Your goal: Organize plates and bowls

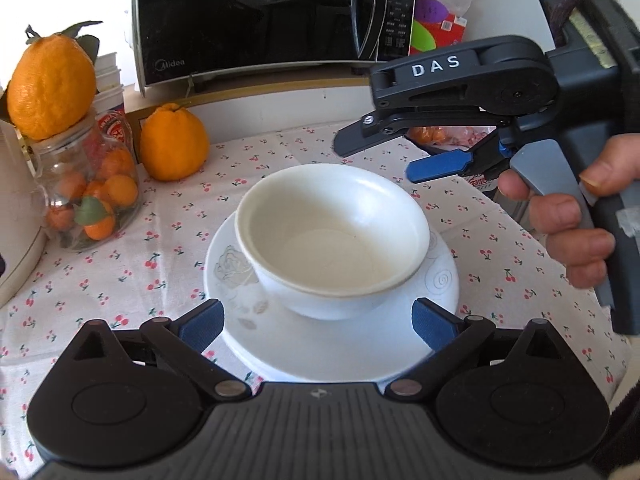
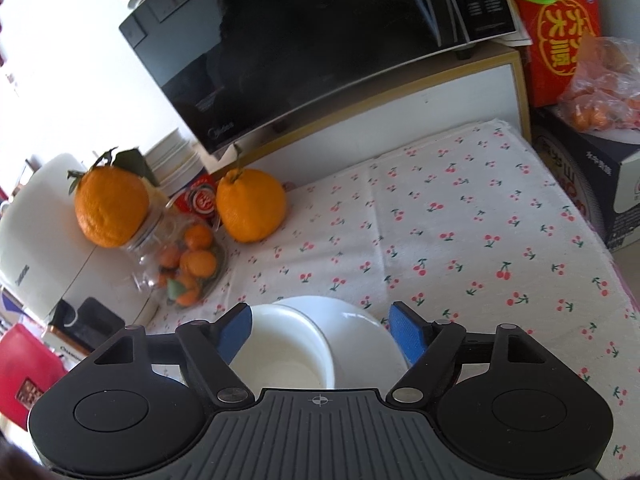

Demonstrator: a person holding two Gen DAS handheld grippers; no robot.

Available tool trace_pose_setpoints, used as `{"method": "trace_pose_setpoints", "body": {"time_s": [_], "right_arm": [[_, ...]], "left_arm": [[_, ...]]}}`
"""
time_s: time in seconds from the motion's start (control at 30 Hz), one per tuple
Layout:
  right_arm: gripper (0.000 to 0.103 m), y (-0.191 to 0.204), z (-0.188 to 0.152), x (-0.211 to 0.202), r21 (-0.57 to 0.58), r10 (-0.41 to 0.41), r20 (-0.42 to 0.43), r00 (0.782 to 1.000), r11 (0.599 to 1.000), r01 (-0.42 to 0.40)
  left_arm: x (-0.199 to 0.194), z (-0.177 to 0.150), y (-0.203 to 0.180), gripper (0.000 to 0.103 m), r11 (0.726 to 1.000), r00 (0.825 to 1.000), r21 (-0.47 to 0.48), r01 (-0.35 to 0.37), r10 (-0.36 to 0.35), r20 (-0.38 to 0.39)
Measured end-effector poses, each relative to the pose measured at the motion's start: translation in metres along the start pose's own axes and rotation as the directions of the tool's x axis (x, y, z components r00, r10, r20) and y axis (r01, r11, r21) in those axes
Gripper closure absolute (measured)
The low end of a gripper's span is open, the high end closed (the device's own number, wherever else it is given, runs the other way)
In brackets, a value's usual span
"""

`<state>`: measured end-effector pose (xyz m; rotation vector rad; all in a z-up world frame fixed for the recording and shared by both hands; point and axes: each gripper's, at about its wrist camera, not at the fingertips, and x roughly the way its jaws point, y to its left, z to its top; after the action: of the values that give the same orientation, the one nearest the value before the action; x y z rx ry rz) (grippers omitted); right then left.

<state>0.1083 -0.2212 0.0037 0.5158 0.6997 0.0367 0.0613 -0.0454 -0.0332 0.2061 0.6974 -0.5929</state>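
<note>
A cherry-print tablecloth [image 1: 132, 280] covers the table before a black microwave [image 1: 256, 20]. The white bowl [image 1: 332, 236] sits on the white plate [image 1: 332, 344], so any regrasp should be gentle to keep the stack centred. The left gripper [image 1: 316, 320] gapes empty at the plate's near edge; the right gripper [image 2: 320, 334] hangs released, unloaded, above the bowl.

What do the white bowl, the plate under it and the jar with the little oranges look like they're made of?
Bowl: probably glazed ceramic or porcelain, glossy white with soft highlights on its rim, though melamine can't be ruled out.
Plate: likely the same glazed ware, smooth and shiny, with a faint grey rose print.
Jar: clear glass by its look, the small oranges showing through, though clear plastic is possible.
</note>
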Motion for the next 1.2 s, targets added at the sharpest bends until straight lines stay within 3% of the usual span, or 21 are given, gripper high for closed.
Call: {"method": "trace_pose_setpoints", "body": {"time_s": [0.37, 0.57, 0.73, 0.87, 1.07, 1.2], "right_arm": [[0.022, -0.015, -0.015, -0.033, -0.042, -0.101, 0.025, 0.995, 0.994, 0.102], [0.016, -0.006, -0.044, -0.060, -0.106, -0.147, 0.004, 0.989, 0.984, 0.147], [0.016, 0.011, -0.077, -0.080, -0.176, -0.150, -0.015, 0.989, 0.974, 0.145], [0.004, 0.029, -0.105, -0.091, -0.296, -0.150, 0.017, 0.989, 0.943, 0.148], [0.001, 0.048, -0.137, -0.085, -0.484, -0.200, 0.035, 0.979, 0.854, 0.192], [0.001, 0.048, -0.141, -0.079, -0.472, -0.206, -0.007, 0.979, 0.863, 0.179]], "left_arm": [[-0.035, -0.018, 0.018, 0.001, 0.998, 0.999, -0.033, -0.046, 0.046, 0.002], [-0.052, -0.026, 0.015, 0.000, 0.985, 0.988, -0.072, -0.155, 0.152, -0.041], [-0.064, -0.033, 0.013, 0.000, 0.971, 0.980, -0.145, -0.192, 0.181, -0.085], [-0.069, -0.035, 0.009, 0.000, 0.954, 0.972, -0.201, -0.223, 0.203, -0.115], [-0.071, -0.036, -0.001, 0.000, 0.921, 0.950, -0.240, -0.307, 0.281, -0.137], [-0.069, -0.039, -0.001, 0.000, 0.903, 0.935, -0.249, -0.350, 0.322, -0.147]]}}
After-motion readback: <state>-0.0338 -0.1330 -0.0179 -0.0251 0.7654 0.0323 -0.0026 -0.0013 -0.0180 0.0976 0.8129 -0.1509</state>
